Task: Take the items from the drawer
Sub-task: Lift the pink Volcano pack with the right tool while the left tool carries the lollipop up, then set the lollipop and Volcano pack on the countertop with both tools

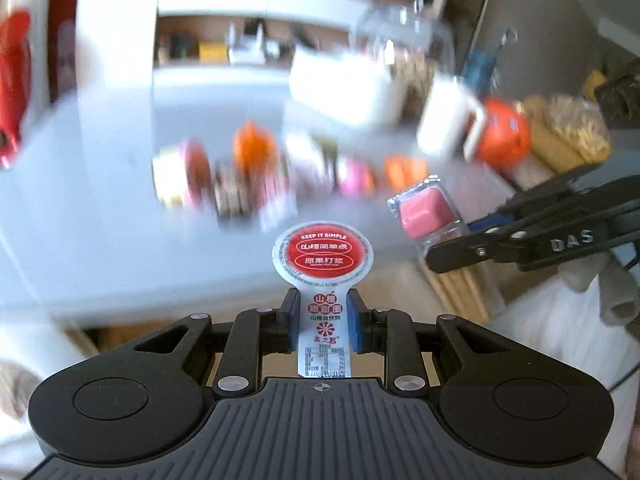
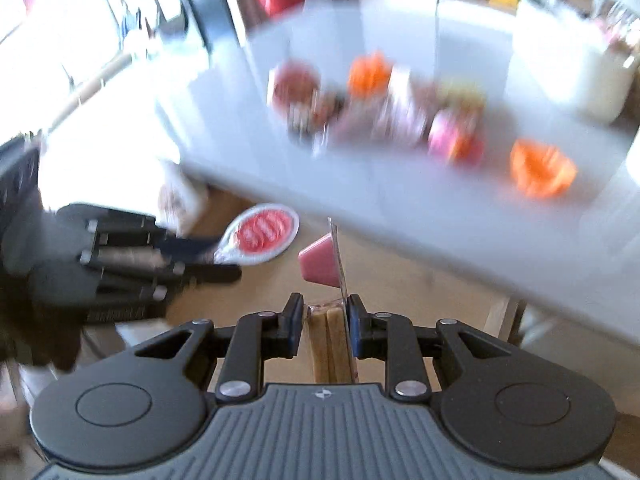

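- Red-topped lollipop pack (image 1: 322, 258) is held by its flat stem in the left claw (image 1: 323, 322), above the surface (image 1: 100, 200).
- Right claw (image 2: 324, 322) clamps a pink snack pack (image 2: 322, 266) by its lower part; it could slip, I think.
- Only the left view shows the lollipop's label.
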`<state>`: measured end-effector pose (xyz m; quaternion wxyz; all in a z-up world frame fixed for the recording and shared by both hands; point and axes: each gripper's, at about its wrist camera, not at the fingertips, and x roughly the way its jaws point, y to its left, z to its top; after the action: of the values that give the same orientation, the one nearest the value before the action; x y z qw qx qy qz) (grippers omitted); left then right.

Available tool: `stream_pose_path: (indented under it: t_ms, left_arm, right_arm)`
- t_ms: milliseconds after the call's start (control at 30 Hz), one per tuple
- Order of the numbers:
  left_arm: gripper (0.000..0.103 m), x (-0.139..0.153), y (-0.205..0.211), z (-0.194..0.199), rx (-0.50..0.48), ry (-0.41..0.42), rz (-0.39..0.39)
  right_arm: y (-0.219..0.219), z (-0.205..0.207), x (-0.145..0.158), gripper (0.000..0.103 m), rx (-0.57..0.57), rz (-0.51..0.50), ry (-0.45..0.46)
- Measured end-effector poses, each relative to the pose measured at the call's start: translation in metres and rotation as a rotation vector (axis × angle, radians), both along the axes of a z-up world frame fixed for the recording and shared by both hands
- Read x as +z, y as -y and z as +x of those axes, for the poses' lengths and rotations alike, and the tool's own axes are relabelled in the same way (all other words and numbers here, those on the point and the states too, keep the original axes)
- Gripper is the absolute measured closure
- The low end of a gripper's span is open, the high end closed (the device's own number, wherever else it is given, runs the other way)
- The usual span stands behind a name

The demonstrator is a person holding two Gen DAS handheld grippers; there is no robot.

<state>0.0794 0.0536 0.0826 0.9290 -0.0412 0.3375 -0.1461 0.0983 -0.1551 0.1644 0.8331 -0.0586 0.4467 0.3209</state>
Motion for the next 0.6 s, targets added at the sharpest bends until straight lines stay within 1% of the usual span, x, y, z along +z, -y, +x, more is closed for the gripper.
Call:
stream_pose_path:
  t_ms: [67,133,167,200,267,333,400,467,500,567,600]
  left_arm:
    - [0.076,0.023,0.003,0.015,0.048,0.075,0.029]
    - [0.076,0.037,0.004,0.035,0.077,0.128,0.028]
    - [0.076,0.041,0.006,0.048,0.090,0.141,0.022]
    - [0.076,0.044,0.007,0.060,0.098,0.146,0.012]
    - [0.076,0.044,0.009,0.086,0.116,0.143,-0.015]
    - [0.076,0.034,0.009,0.110,0.125,0.129,-0.047]
    - [0.075,0.017,0.005,0.127,0.134,0.091,-0.067]
    - [0.075,-0.005,0.002,0.141,0.171,0.006,-0.042]
    - [0.076,-0.016,0.001,0.147,0.189,-0.024,-0.027]
    - [0.075,-0.030,0.001,0.151,0.199,-0.046,0.007]
    - [0.073,-0.033,0.000,0.150,0.204,-0.028,0.022]
  right_arm:
    - [0.010,0.020,0.024,0.080,-0.049,0.060,0.045]
    - [0.008,0.042,0.032,0.080,-0.118,0.101,0.096]
    - [0.008,0.055,0.035,0.080,-0.156,0.118,0.104]
    - [0.009,0.069,0.033,0.080,-0.193,0.142,0.097]
    - [0.003,0.100,0.020,0.080,-0.251,0.204,0.054]
    - [-0.003,0.130,0.002,0.080,-0.277,0.254,0.014]
    - [-0.010,0.150,-0.017,0.080,-0.302,0.260,0.004]
    - [-0.020,0.169,-0.047,0.080,-0.327,0.244,0.010]
    - [-0.020,0.174,-0.054,0.079,-0.334,0.238,0.010]
    - [-0.021,0.181,-0.065,0.078,-0.342,0.225,-0.003]
    - [-0.020,0.181,-0.067,0.078,-0.336,0.232,-0.009]
